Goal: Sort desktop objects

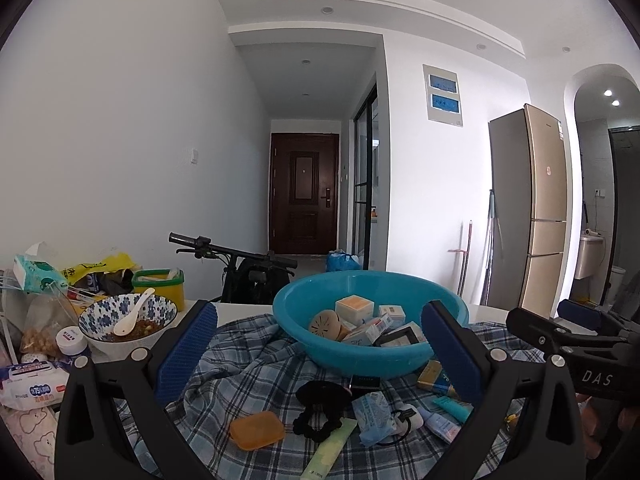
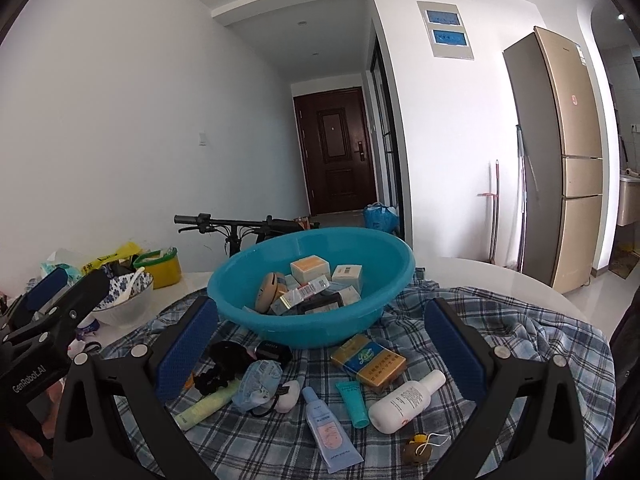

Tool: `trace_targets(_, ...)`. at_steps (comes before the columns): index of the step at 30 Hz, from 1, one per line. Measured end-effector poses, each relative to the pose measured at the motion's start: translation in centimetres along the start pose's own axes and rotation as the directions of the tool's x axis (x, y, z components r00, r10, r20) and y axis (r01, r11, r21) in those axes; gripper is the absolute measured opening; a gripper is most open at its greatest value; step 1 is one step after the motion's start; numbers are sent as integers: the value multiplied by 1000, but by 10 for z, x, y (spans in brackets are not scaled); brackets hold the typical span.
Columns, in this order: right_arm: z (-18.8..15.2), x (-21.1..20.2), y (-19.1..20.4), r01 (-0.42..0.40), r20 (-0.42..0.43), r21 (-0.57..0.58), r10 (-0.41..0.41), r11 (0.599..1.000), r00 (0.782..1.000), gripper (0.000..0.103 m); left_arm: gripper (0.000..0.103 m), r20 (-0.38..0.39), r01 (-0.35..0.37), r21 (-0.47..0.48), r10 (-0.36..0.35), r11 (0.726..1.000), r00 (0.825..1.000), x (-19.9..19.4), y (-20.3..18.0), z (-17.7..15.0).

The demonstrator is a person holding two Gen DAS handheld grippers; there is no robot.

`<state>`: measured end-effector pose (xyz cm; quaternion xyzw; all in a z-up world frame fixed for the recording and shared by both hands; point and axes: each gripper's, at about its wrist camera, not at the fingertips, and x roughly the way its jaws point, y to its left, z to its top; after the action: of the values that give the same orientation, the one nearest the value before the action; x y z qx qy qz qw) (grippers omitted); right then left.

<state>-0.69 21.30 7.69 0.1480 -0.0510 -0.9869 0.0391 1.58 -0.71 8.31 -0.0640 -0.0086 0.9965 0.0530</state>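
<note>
Both tongs released and empty: left tongs [image 1: 320,344], right tongs [image 2: 320,344]. Small items like white bottle [image 2: 406,402] and orange case [image 1: 257,430] loose on checked cloth [image 2: 520,332], near blue basin [image 2: 312,276]. Risk: round bottle rolling away on wrinkled cloth if pinched off-centre.

Bright daylight, sharp, fisheye-curved edges

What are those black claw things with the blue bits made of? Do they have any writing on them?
Each is a black, angular plastic-looking frame with silver round bolts, ending in two fingers faced with dimpled dark-blue pads. The left gripper has pads of that kind, and so does the right gripper. White lettering shows on their sides: "GenRobot.AI" on the left one, "DAS" on the right. No cables show.
</note>
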Motion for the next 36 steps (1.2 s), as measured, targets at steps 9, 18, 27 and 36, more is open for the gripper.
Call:
trace_targets(9,-17,9,-1,36,-27,-1,-36,999,999,103,103,-81,-14,11,15,1000,997,17,-4,-28)
trace_targets(18,-33,12,12,128,38,-68,-126,989,991,103,103,-131,-29,14,31,999,991,32,-6,-52)
trace_targets(27,-46,12,19,128,58,-81,-124,988,991,103,103,-161,-44,-38,37,998,986,36,4,-60)
trace_targets(36,-53,10,-1,95,30,19,-95,995,995,103,103,-104,-101,-7,100,995,990,30,-6,-69)
